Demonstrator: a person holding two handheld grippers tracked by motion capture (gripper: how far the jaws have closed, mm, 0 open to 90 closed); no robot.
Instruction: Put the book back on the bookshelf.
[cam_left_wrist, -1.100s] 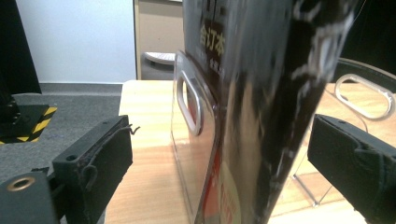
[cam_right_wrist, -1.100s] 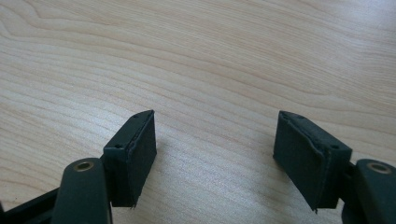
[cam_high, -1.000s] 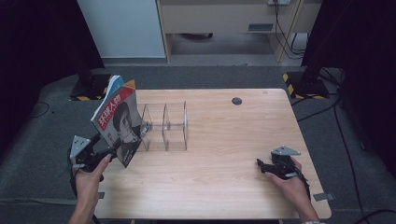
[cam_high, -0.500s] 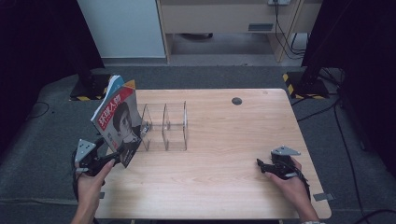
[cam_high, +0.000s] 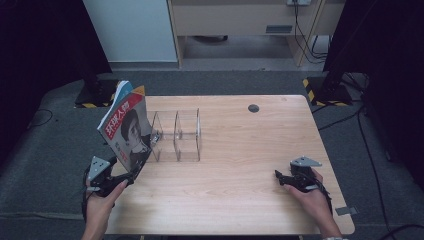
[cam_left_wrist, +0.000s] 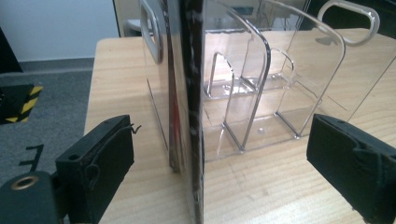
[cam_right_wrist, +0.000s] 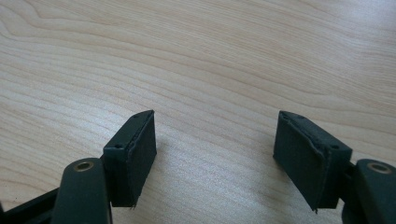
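Observation:
A magazine (cam_high: 125, 127) with a red title band and a portrait stands on its lower edge at the table's left, leaning on the left end of a clear acrylic rack (cam_high: 180, 135) with upright dividers. My left gripper (cam_high: 127, 177) sits just in front of its lower corner. In the left gripper view the magazine's edge (cam_left_wrist: 189, 116) rises between the wide-apart jaws of my left gripper (cam_left_wrist: 219, 140) with neither pad touching it, and the rack (cam_left_wrist: 261, 84) is behind it. My right gripper (cam_high: 279, 176) rests open at the near right, with bare wood between the jaws of my right gripper (cam_right_wrist: 215, 135).
The wooden table (cam_high: 240, 150) has a black round grommet (cam_high: 253, 108) near its far edge. Black-and-yellow stand bases (cam_high: 320, 87) sit on the grey floor beyond the far corners. A pale cabinet (cam_high: 130, 30) stands behind the table.
My left gripper has drawn back and down toward the near edge, away from the magazine's lower corner. The magazine stays leaning on the rack. The right hand has not moved.

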